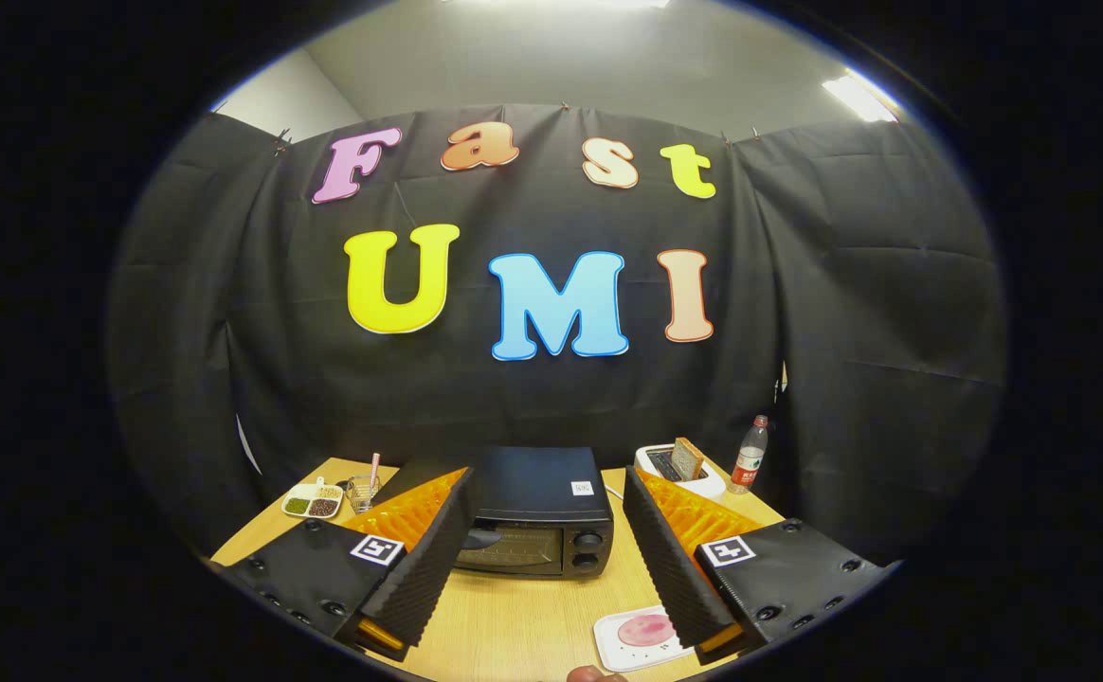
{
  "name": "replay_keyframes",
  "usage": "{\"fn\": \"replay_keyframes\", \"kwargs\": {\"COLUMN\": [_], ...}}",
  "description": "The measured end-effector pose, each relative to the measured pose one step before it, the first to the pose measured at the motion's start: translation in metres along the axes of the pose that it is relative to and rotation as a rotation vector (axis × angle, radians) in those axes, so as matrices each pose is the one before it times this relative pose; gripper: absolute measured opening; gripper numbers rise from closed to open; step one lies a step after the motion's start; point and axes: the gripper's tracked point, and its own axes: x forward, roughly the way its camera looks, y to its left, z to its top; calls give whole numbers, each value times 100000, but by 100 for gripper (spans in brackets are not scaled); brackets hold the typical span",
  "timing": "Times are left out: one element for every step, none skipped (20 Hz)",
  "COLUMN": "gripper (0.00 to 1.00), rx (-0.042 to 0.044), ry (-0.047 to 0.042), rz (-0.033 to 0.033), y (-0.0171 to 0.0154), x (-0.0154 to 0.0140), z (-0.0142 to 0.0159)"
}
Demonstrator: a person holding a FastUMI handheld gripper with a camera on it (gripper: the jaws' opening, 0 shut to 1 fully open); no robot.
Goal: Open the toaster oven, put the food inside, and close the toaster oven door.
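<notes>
The tool (551,559) hangs with fingers spread apart above the surface (514,625); beyond them sits the closed oven (537,516), food on a plate (641,637) before it, a dish of seeds (313,500) to its left.

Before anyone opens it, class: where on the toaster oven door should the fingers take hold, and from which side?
Grip the handle on the door of the toaster oven, coming straight in from the front. The door faces the open gripper, shut and upright, and the handle sticks out from it. Which edge holds the hinge is unclear.
</notes>
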Motion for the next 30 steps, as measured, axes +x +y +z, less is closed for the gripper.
{"fn": "replay_keyframes", "kwargs": {"gripper": [98,98,98,98,98,98,98,98,98,98,98,98,98,98,98,98,98,98,98,98,98,98,98,98,98,97,97,97,97,97], "rx": [-203,14,185,155,127,168,350,524,489,243,30,18,237,325,549,465,584,678,615,562,378,-194,-568,-731,-629,-496,-420,-458,-431,-289], "ry": [1753,494,815,735,733,1183,1408,1400,714,674,602,800,1055,1057,1043,737,1114,1350,1718,2397,2550,2285,2028,2008,2017,2177,1495,1395,1368,1183], "rz": [-740,-371,-303,-251,-527,-591,-197,47,122,192,272,441,633,944,820,610,573,1049,939,1119,1066,22,-533,-524,-156,-65,-99,-450,-517,-375], "y": [37,176,66,139,62,109,182,332,368,518,625,736,674,718,682,602,565,654,534,504,517,128,53,128,161,213,116,65,12,86], "x": [734,432,347,456,470,566,504,619,588,912,963,1040,795,547,870,723,773,732,771,918,875,887,863,752,724,669,744,579,569,510], "z": [-336,62,-20,-70,-74,-163,-195,-291,-118,-198,-56,-175,-234,-353,-179,-234,-222,-584,-475,-717,-661,-834,-661,-899,-625,-895,-437,-626,-488,-593]}}
